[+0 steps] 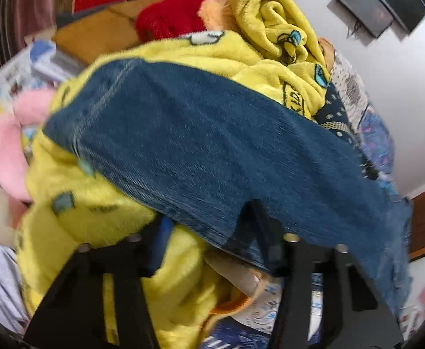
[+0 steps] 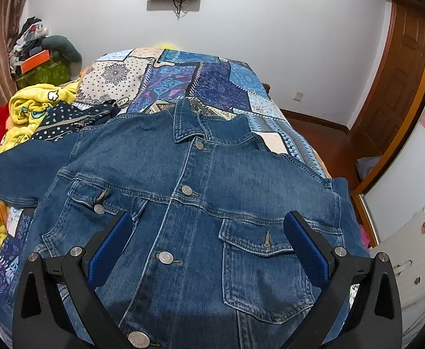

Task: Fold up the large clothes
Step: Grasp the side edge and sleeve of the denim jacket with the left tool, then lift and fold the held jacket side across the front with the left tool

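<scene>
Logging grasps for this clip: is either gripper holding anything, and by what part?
The left gripper appears to grip the denim jacket by its sleeve; blurred. The right gripper is open, empty.

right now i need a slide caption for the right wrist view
Open right gripper poised over a buttoned denim jacket laid front-up on a patchwork bedspread.

— Can you read any writing here?
— Not really. The yellow fleece cartoon-print garment (image 1: 293, 99) carries a dark outlined patch with letters, but the left wrist view is too blurred to make them out.
— And the white printed cloth (image 1: 266, 305) low in that view?
— Blue marks on it, maybe characters; unreadable.
— The blue denim jacket's (image 2: 200, 203) metal buttons?
— Too small to tell.
</scene>
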`<state>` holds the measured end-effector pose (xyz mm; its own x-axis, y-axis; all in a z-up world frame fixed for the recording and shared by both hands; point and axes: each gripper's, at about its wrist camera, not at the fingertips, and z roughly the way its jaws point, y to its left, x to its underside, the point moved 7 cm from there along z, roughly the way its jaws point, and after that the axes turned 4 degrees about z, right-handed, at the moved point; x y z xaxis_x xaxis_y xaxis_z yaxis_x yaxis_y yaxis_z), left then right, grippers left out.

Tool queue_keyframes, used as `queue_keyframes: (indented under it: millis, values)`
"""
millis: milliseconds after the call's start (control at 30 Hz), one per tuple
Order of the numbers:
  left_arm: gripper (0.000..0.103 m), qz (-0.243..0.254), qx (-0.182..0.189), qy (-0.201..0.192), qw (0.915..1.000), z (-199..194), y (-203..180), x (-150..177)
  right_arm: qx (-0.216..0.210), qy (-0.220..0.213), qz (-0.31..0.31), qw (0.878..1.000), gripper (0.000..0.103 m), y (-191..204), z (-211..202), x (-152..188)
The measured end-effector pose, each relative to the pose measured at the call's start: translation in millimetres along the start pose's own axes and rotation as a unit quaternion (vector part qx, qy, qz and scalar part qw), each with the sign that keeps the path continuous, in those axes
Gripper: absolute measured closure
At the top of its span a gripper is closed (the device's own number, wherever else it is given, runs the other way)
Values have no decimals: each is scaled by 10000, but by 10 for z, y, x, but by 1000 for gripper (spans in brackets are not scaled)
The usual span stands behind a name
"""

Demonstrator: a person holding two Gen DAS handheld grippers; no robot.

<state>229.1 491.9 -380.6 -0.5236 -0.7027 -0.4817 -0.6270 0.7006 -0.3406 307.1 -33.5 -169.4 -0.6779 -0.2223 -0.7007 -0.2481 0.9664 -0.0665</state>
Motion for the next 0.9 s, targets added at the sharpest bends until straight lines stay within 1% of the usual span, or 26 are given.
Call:
queue_keyframes:
  millis: [100, 133, 167, 200, 267, 333, 400, 500, 667, 767, 833, 900]
  values:
    - [80, 302, -309, -92, 9990, -127, -81, -85, -21, -48, 58, 10000, 0, -21, -42, -20]
    - [83, 403, -410, -126, 9983, -180, -110, -114, -33, -60, 84, 9999, 0, -30, -57, -31]
    - [86, 491, -499, -162, 9974, -210, -149, -149, -56, -65, 116, 9999, 0, -38, -74, -41]
    - [88, 635, -646, -274, 9955, -303, -231, -201, -73, -67, 138, 9999, 0, -46, -90, -45]
    - [90, 829, -775, -500, 9923, -440, -384, -296, -114, -92, 192, 9997, 0, -70, -130, -64]
    - [91, 1157, -890, -849, 9856, -657, -650, -426, -128, -126, 223, 9996, 0, -99, -170, -70]
    - [92, 1431, -880, -1136, 9792, -858, -901, -528, -143, -153, 243, 9995, 0, -133, -203, -72]
    - [93, 1709, -661, -1456, 9722, -1051, -1326, -668, -179, -203, 294, 9992, 0, -197, -253, -82]
    - [93, 2143, -34, -1818, 9597, -1365, -2222, -793, -304, -279, 433, 9982, 0, -347, -337, -80]
    - [94, 2487, 323, -1929, 9486, -1458, -2823, -749, -324, -333, 479, 9978, 0, -442, -387, -69]
    - [94, 2831, 486, -1983, 9371, -1478, -3280, -643, -328, -345, 484, 9977, 0, -504, -401, -63]
    - [94, 3065, 656, -1950, 9294, -1460, -3629, -493, -331, -323, 479, 9978, 0, -558, -396, -42]
